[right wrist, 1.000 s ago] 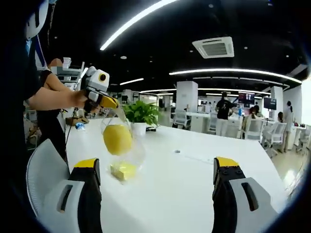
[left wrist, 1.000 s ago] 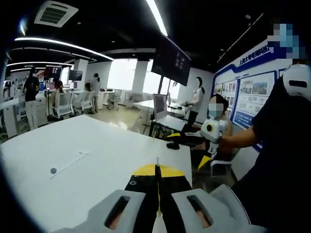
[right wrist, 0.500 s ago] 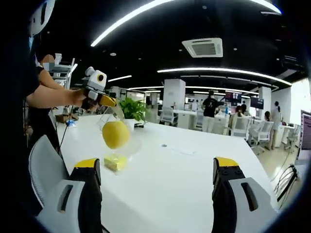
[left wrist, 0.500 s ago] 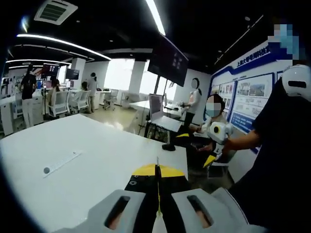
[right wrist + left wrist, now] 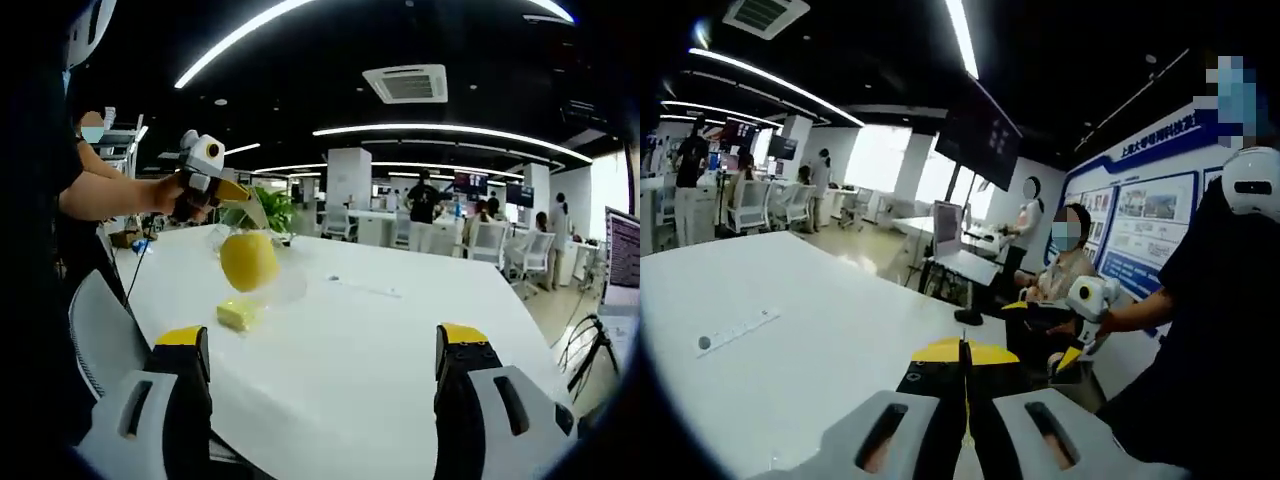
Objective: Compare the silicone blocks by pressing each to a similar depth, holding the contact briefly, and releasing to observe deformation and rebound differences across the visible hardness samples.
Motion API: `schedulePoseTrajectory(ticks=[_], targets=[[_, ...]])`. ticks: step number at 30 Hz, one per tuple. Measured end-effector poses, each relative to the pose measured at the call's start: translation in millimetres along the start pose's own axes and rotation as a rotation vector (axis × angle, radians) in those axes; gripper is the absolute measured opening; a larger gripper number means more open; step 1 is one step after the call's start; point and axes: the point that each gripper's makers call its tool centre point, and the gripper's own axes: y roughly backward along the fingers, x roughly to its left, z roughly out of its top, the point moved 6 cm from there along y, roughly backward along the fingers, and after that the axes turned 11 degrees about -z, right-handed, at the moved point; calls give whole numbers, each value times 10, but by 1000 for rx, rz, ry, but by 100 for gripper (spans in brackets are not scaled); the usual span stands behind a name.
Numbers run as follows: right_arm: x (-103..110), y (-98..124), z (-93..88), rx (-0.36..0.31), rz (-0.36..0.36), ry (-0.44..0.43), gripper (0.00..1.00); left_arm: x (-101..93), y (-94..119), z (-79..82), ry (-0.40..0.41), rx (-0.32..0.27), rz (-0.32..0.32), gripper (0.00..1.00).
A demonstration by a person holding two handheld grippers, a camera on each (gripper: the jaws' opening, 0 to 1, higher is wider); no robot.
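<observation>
While the left gripper (image 5: 238,192) pinches a clear bag holding a yellow ball (image 5: 249,260) above the white desk (image 5: 350,340), the right gripper (image 5: 320,350) gapes wide, empty.

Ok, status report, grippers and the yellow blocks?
Left gripper shut, dangling a clear bag with a yellow round block. Right gripper open, empty. Flat yellow block on white table.

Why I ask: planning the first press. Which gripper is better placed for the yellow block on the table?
Right. The right gripper is open and free, facing the yellow block; the left gripper holds the clear bag aloft.
</observation>
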Motion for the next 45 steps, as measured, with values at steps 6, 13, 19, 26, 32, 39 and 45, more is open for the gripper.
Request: schedulePoseTrajectory(ticks=[6, 13, 19, 26, 32, 39, 45], targets=[[-23, 77, -17, 4, -10, 13, 87, 97, -197, -153, 53, -6, 1, 0], [-80, 175, -59, 30, -19, 49, 86, 297, -402, -355, 131, -21, 45, 0], [-180, 223, -100, 56, -42, 55, 85, 497, -480, -442, 196, -83, 111, 0], [-266, 235, -116, 61, -53, 82, 86, 785, -550, -639, 328, -174, 203, 0], [-320, 170, -106, 58, -52, 66, 85, 1012, -475, -713, 459, -336, 276, 0], [-332, 116, -128, 80, -39, 76, 84, 1317, -189, -888, 598, -502, 431, 0], [-322, 101, -151, 93, -28, 72, 83, 1515, 53, -1131, 663, -561, 575, 0]])
